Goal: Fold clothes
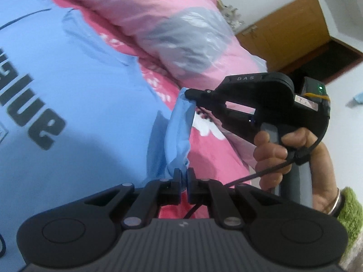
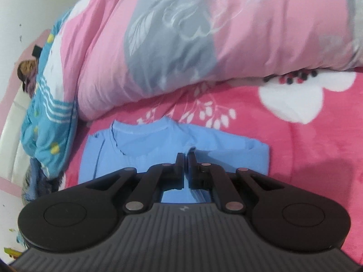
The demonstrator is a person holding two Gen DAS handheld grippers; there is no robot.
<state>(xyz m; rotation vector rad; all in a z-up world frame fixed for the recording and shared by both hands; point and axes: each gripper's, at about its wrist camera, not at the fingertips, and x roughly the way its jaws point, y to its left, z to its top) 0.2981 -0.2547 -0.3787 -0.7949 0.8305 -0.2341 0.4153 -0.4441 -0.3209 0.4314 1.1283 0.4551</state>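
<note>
- Both your grippers pinch one edge of the light-blue T-shirt (image 1: 68,104), which lies spread on the pink floral bedsheet (image 1: 204,149), printed side up, dark lettering (image 1: 29,104) readable in the left wrist view.
- L gripper (image 1: 185,174): fingers pressed together on a bunched corner of blue cloth at the near end of the raised edge.
- R gripper (image 1: 189,95): seen from the left wrist cam, its tips are closed on the far end of that same edge. A hand (image 1: 283,151) wraps the grey handle, w/ a bangle and a green fuzzy sleeve (image 1: 349,208) at the wrist.
- Between the two pinch pts the edge (image 1: 179,131) stands lifted off the bed as a rumpled strip. Judgement: you hold it at 2 spots so the side travels over as one straight line, not a sagging flap.
- R wrist view: the shirt's ribbed collar (image 2: 140,128) sits far from the cam, toward the pink-and-grey duvet (image 2: 181,34). A blue scrap shows at the closed tips (image 2: 186,156), so that grip agrees w/ the other cam.
- Task stage, as a guess: first lengthwise fold underway, side raised but not yet laid across the chest.
- Risk: frames are motion-blurred. If one pinch slips, the crease likely goes crooked.
- Duvet heaped along the far side leaves the near sheet as your working surface. A wooden cabinet (image 1: 290,29) stands beyond the bed, far right.
</note>
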